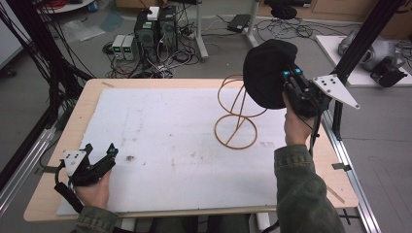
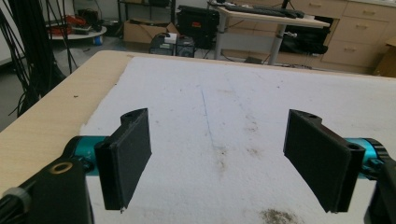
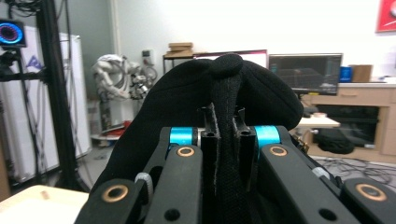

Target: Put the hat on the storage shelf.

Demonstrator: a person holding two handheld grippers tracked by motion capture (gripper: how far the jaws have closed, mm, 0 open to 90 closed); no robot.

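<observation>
My right claw (image 1: 290,74) is clamped on a black hat (image 1: 266,72), and I hold it up off the table (image 1: 58,145). In the right gripper view the two jaws stand almost together with a fold of the hat's (image 3: 224,93) fabric pinched flat between the pads; the rest of the hat bulges up and out beyond the fingertips, hanging to both sides of the claw (image 3: 229,135). From the high view the hat lies just ahead of my right claw, touching it, with its rounded body spreading away from the jaws toward the far edge of the table.

Below and beside the hat, on the side away from my right hand (image 1: 294,124), stands a wooden wire stand (image 1: 236,114) of hoops on the white mat (image 1: 184,141). Its upper loop runs behind the hat's lower edge as seen from above; I cannot tell whether the hat touches it.

My left claw (image 1: 99,151) sits low, near my edge of the table and well apart from the hat and the stand. Its jaws stand wide apart with nothing between them; in the left gripper view bare white mat (image 2: 224,107) lies between the two pads (image 2: 133,154), with a small brown stain (image 2: 278,215) just in front of the claw (image 2: 219,158).
</observation>
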